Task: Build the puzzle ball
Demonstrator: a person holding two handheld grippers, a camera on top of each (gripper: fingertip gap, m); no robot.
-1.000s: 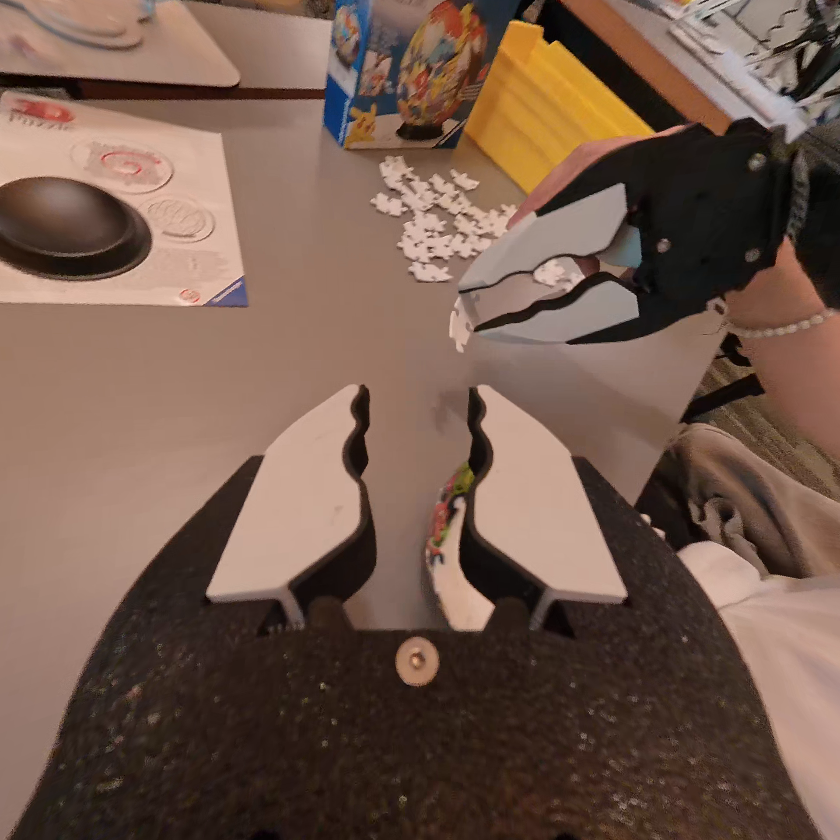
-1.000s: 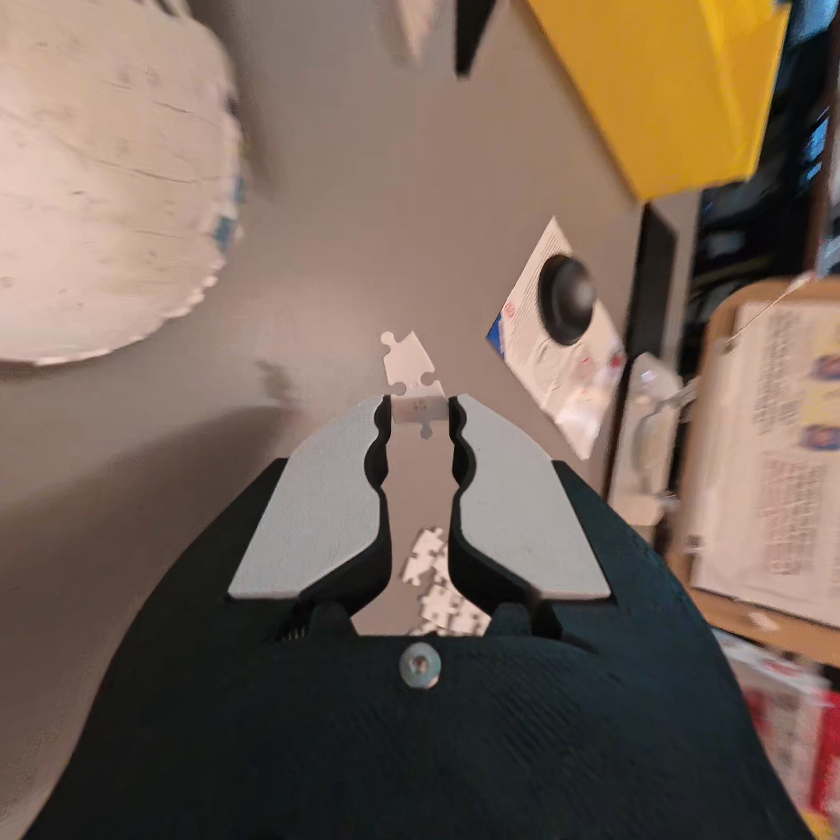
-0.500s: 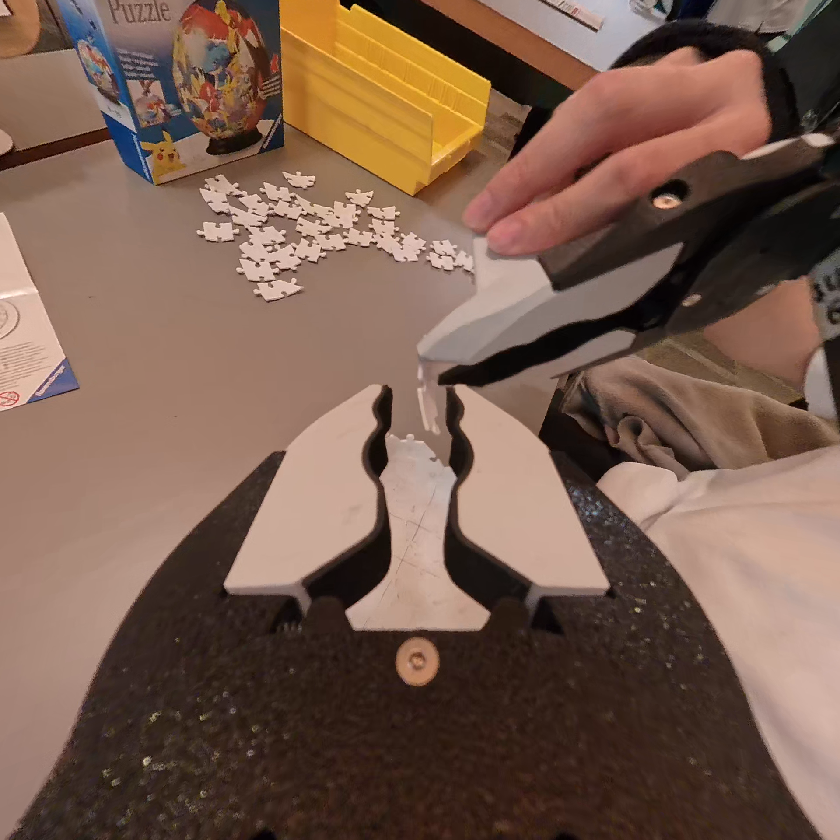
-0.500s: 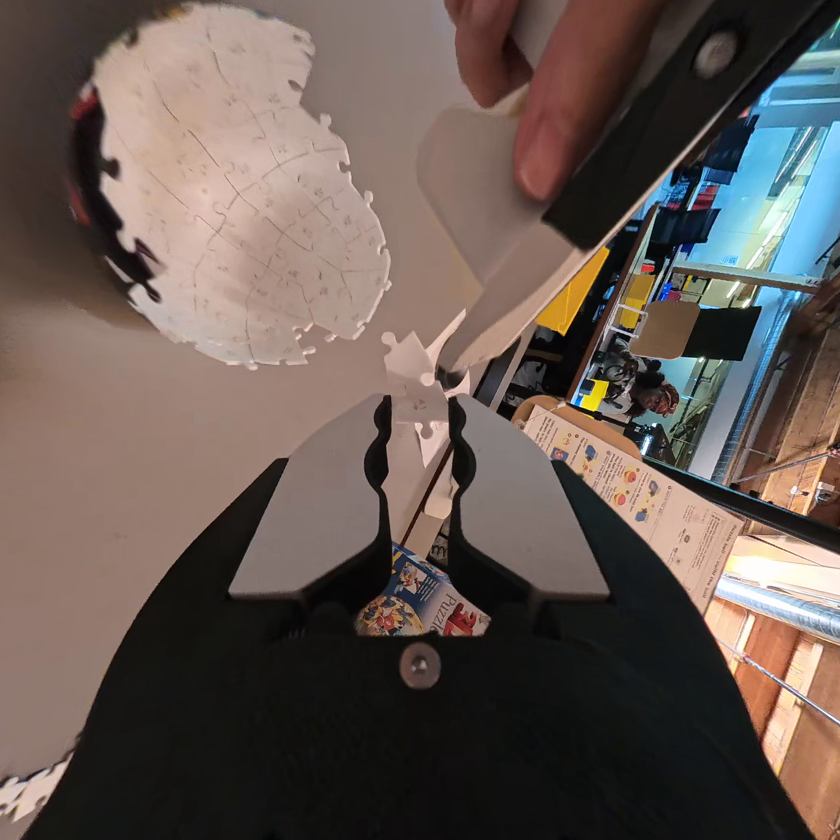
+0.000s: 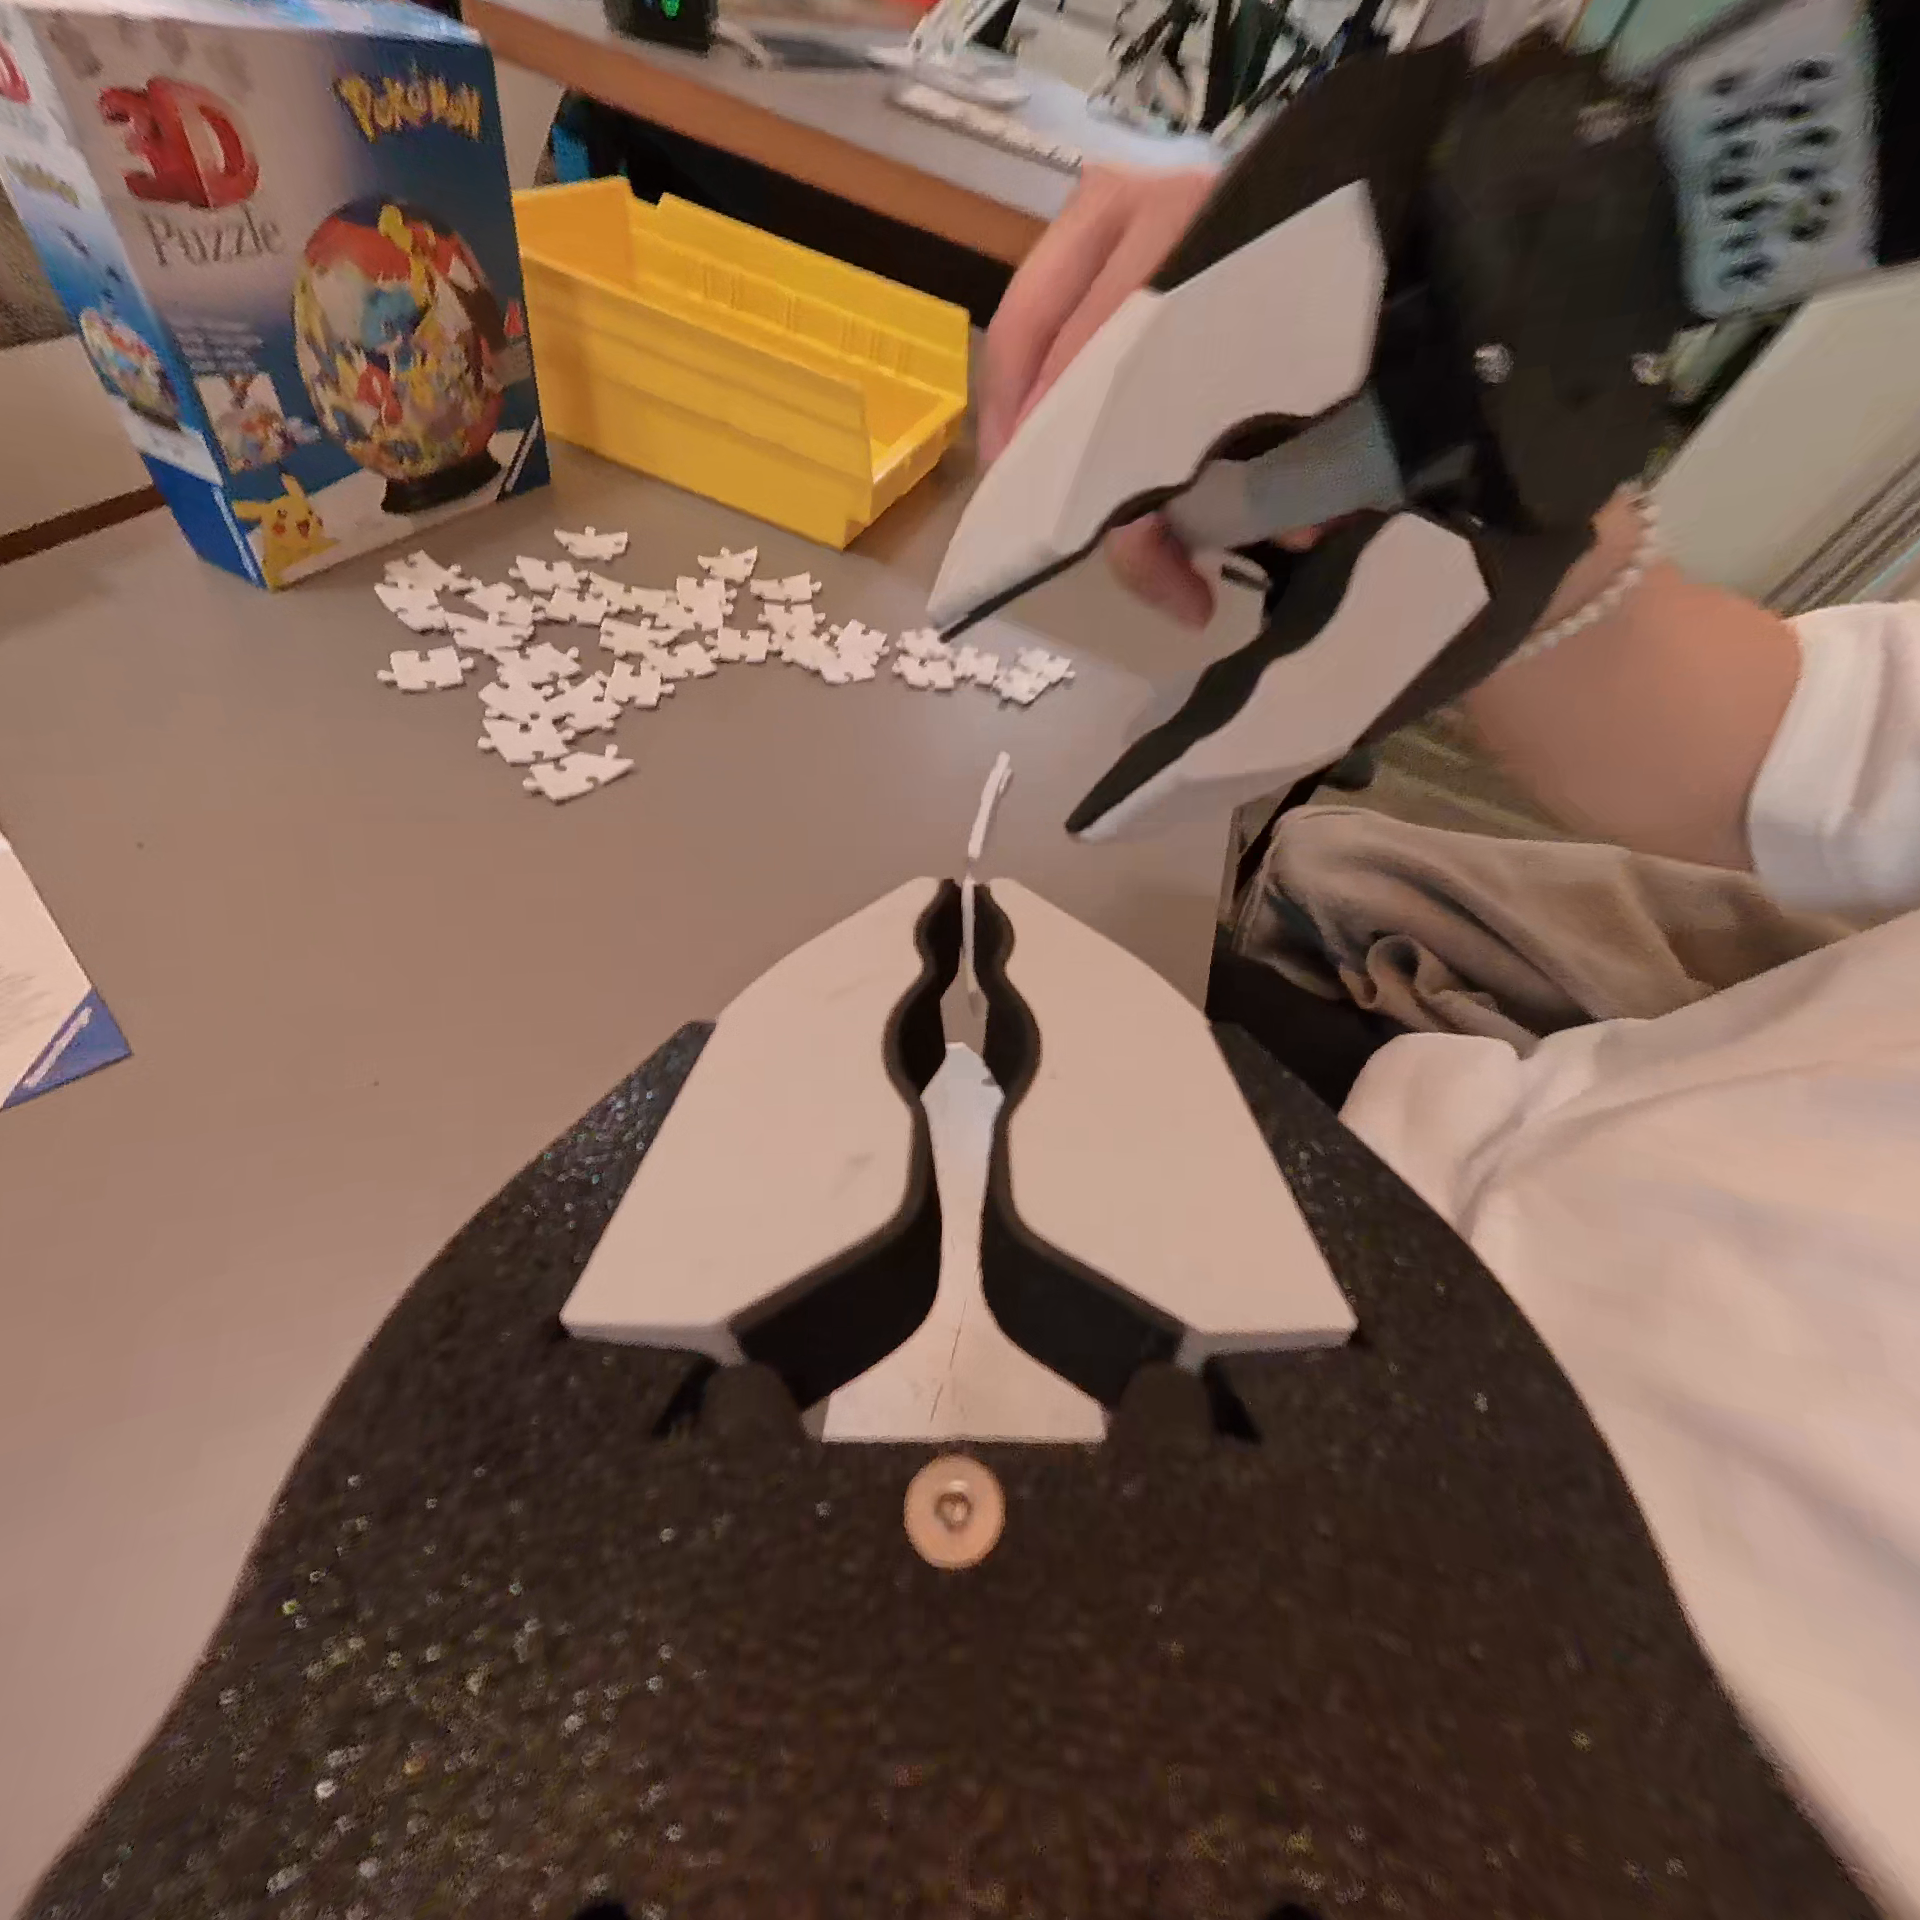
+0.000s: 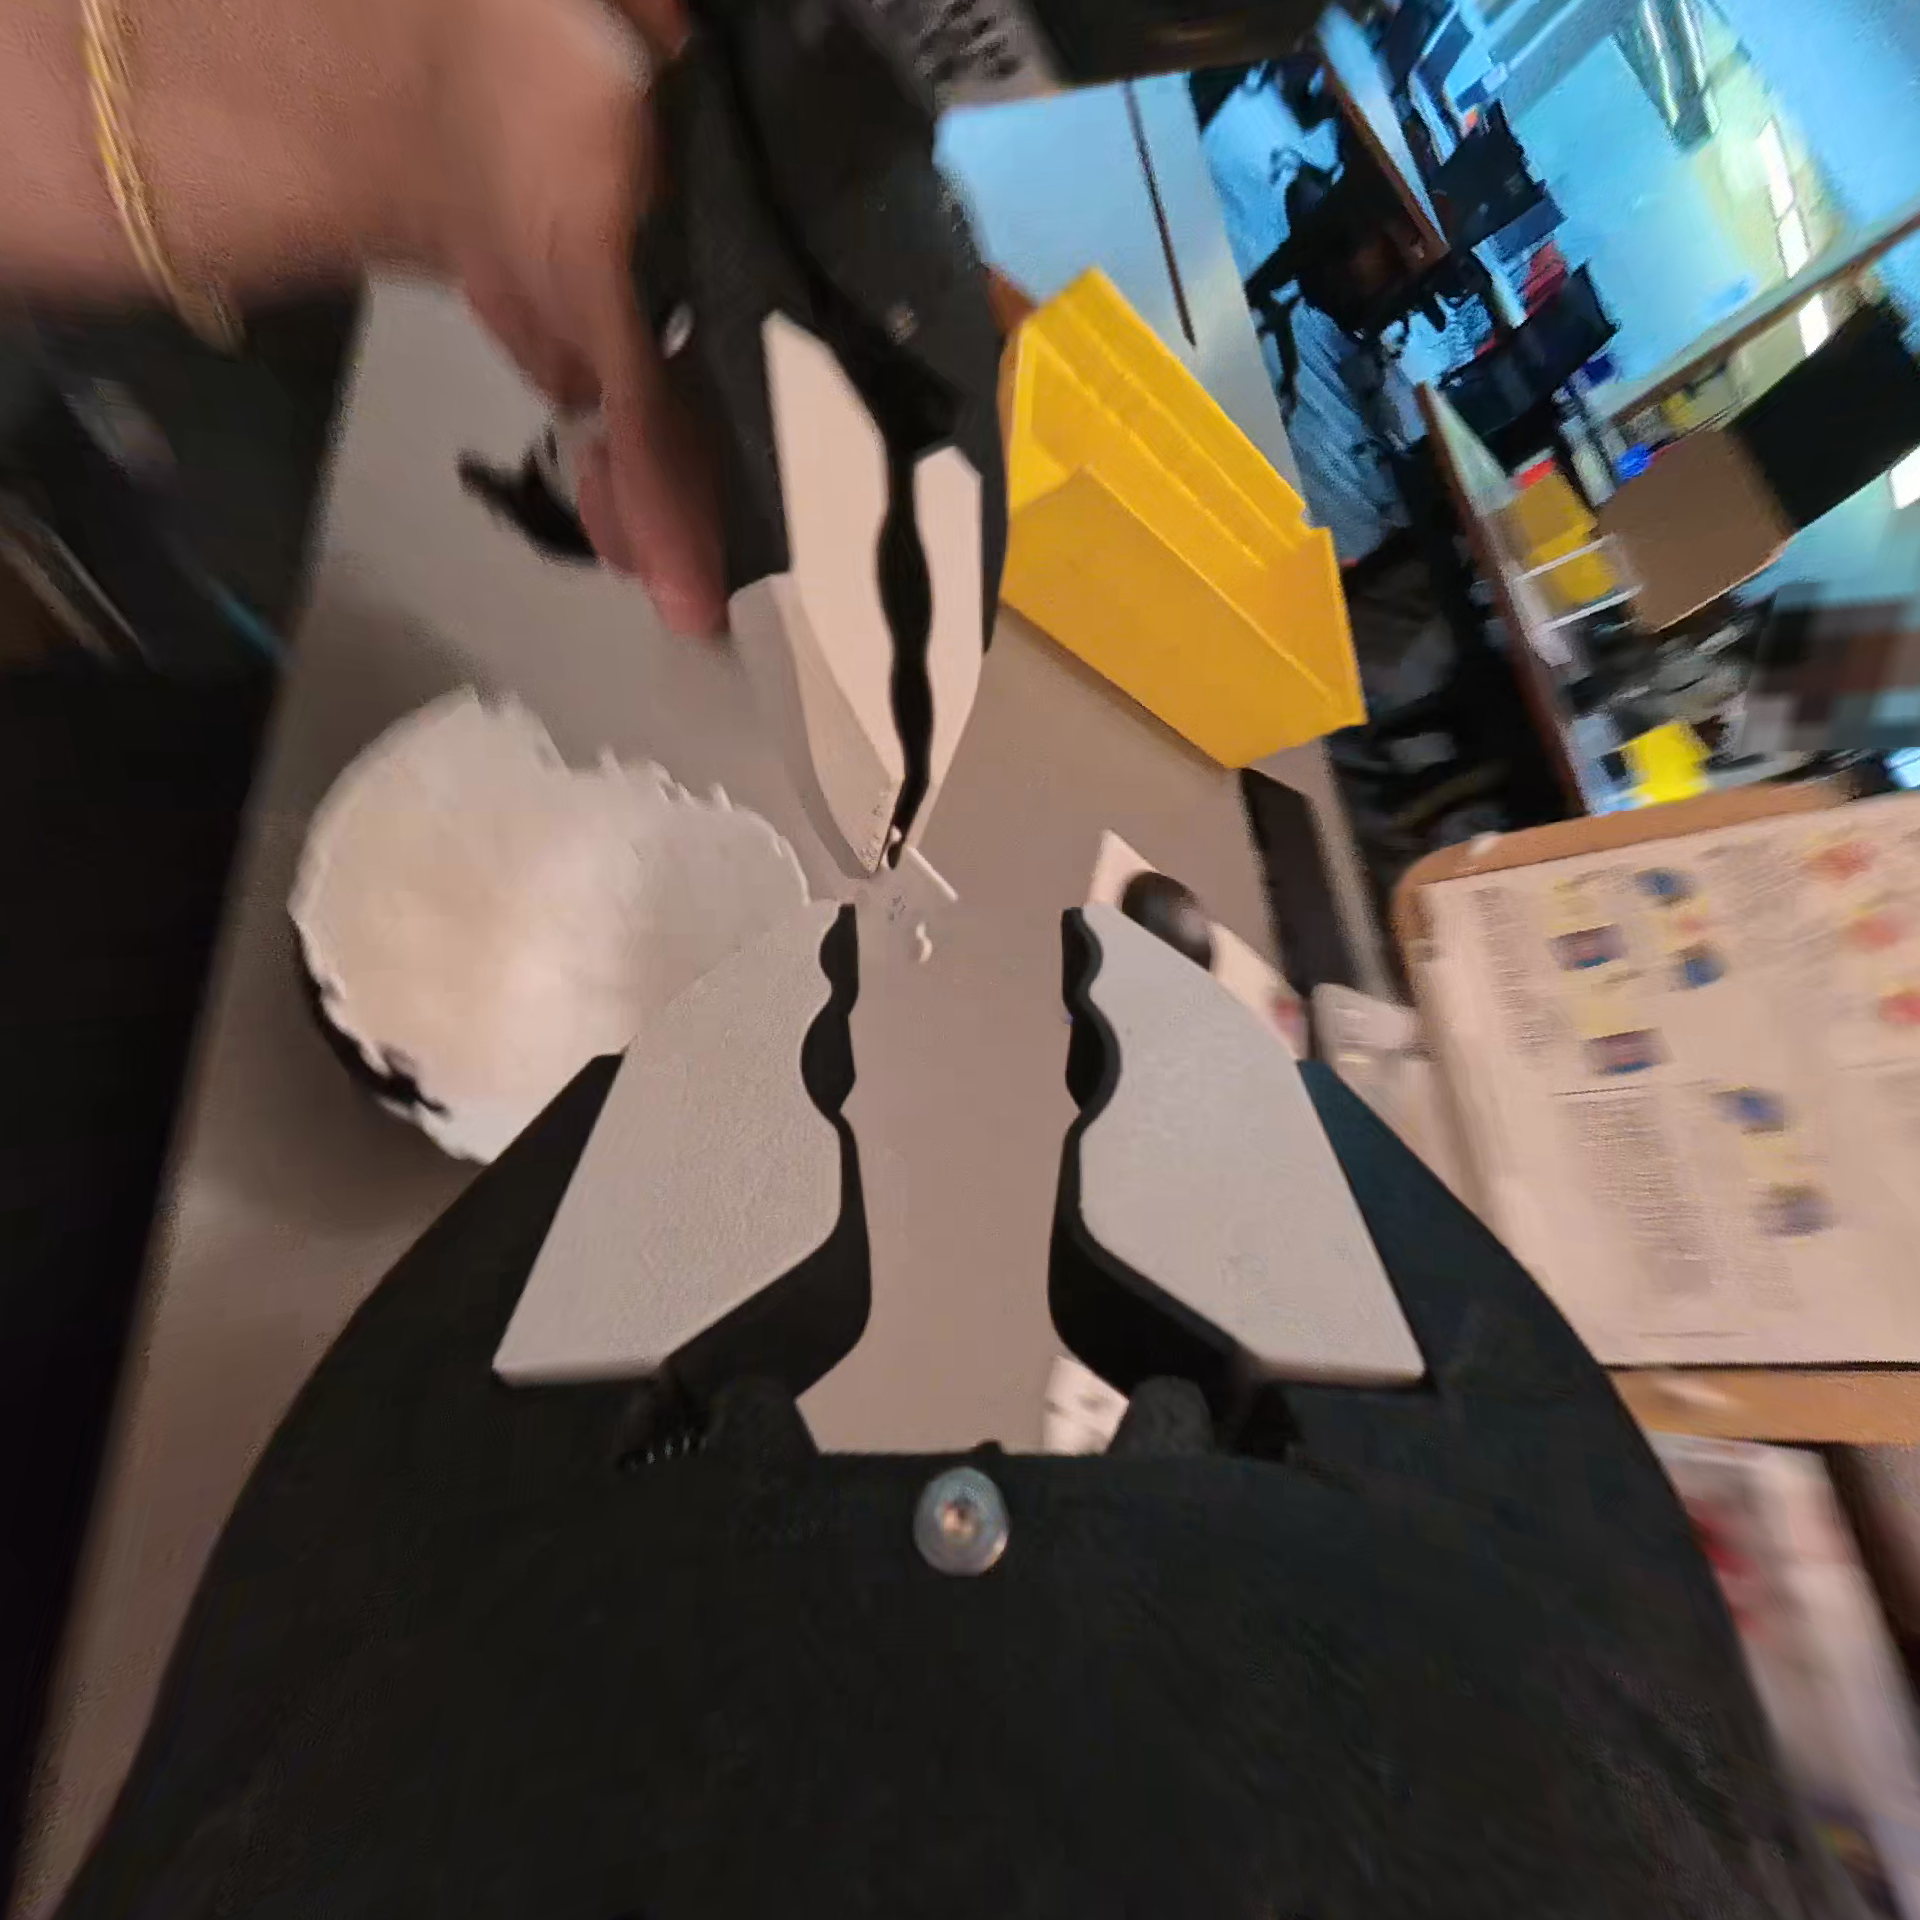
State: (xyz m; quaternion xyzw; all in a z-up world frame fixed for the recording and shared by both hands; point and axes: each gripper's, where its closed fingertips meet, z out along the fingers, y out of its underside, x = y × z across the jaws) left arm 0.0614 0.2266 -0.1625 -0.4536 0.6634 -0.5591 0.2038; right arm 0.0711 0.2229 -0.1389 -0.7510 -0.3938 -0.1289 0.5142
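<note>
- The left gripper (image 5: 966,888), with pale grey fingers on a black speckled body, has its jaws pressed together on a thin white puzzle piece (image 5: 985,821), which stands on edge and sticks out past the fingertips.
- The right gripper (image 5: 1023,722), of the same grey and black build, hangs just above and to the right of that piece in the left wrist view; its jaws are spread apart and hold nothing.
- In the right wrist view the right gripper (image 6: 961,914) shows the same wide gap, with the left gripper's tips just beyond it, pinching the piece.
- The half-built puzzle ball (image 6: 499,914), a white curved shell with jagged edges, lies on the grey table (image 5: 312,987) just left of the right gripper's fingers; it is blurred.
- A scatter of loose white puzzle pieces (image 5: 665,644) lies on the table beyond the left gripper.
- A blue puzzle box with a coloured ball picture (image 5: 301,301) stands behind the pieces, with a yellow plastic bin (image 5: 727,353) beside it to the right.
</note>
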